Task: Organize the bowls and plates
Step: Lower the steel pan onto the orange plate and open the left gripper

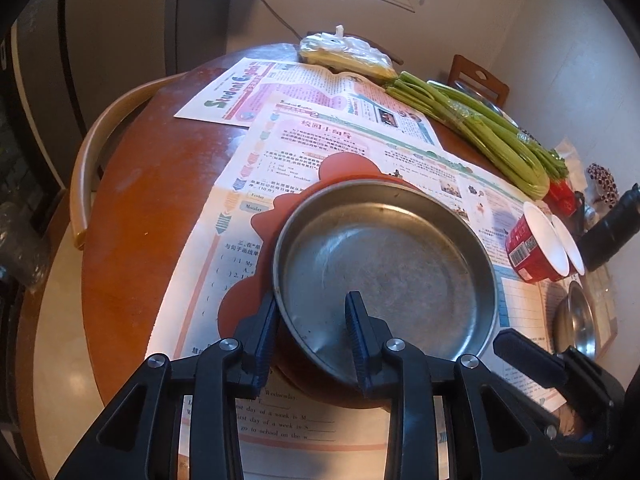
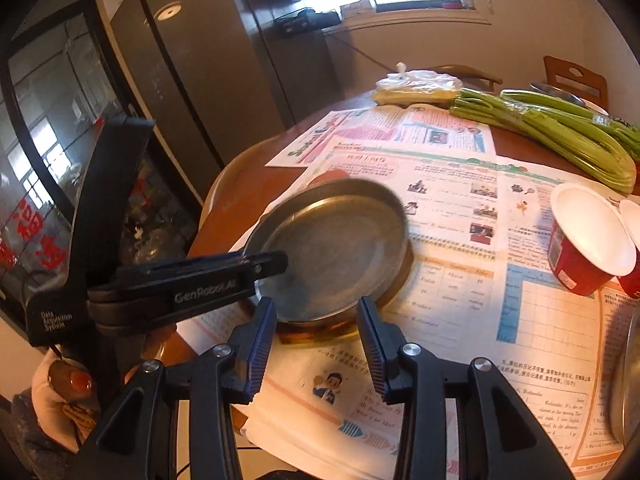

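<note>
A round steel plate [image 1: 384, 264] rests on an orange flower-shaped mat [image 1: 344, 166] on the newspaper-covered table. My left gripper [image 1: 314, 300] straddles the plate's near rim, one finger outside, one inside, jaws apart and not visibly clamping. In the right wrist view the same plate [image 2: 332, 256] looks tilted, with the left gripper [image 2: 264, 266] at its left rim. My right gripper [image 2: 316, 308] is open and empty, just in front of the plate's near edge. A small steel bowl [image 1: 576, 320] lies at the right.
Two red paper cups [image 1: 536, 240] lie on their sides at the right, also in the right wrist view [image 2: 584, 236]. Celery stalks [image 1: 480, 124] and a plastic bag [image 1: 344, 52] lie at the back. A wooden chair back [image 1: 104, 148] curves at the table's left edge.
</note>
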Motion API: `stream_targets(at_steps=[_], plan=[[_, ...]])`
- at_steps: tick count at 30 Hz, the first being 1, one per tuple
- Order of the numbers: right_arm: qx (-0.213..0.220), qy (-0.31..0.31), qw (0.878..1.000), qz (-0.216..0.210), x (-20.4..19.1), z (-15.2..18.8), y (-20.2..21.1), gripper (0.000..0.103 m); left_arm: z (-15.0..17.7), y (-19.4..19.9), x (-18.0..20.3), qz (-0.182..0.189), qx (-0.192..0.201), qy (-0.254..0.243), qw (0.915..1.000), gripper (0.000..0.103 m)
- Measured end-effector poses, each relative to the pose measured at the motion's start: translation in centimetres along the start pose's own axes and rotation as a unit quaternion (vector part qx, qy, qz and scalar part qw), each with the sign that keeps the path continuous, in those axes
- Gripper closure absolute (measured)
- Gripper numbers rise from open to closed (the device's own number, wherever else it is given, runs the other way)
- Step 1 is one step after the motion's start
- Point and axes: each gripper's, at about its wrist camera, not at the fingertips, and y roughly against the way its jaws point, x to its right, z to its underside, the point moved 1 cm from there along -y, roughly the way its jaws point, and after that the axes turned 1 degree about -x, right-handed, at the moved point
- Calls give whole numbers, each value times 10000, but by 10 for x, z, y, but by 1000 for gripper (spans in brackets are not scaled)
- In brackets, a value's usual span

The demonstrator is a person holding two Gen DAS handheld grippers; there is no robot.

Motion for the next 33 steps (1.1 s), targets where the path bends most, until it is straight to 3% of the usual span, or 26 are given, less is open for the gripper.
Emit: stream_targets(at_steps=[24, 33], plan=[[-184, -168, 9997, 72, 10, 6, -5, 60, 5, 20, 4, -213, 39, -171, 9996, 68], [-114, -132, 9998, 29, 11, 4, -2, 60, 7, 28, -3, -142, 69, -110, 9998, 60]])
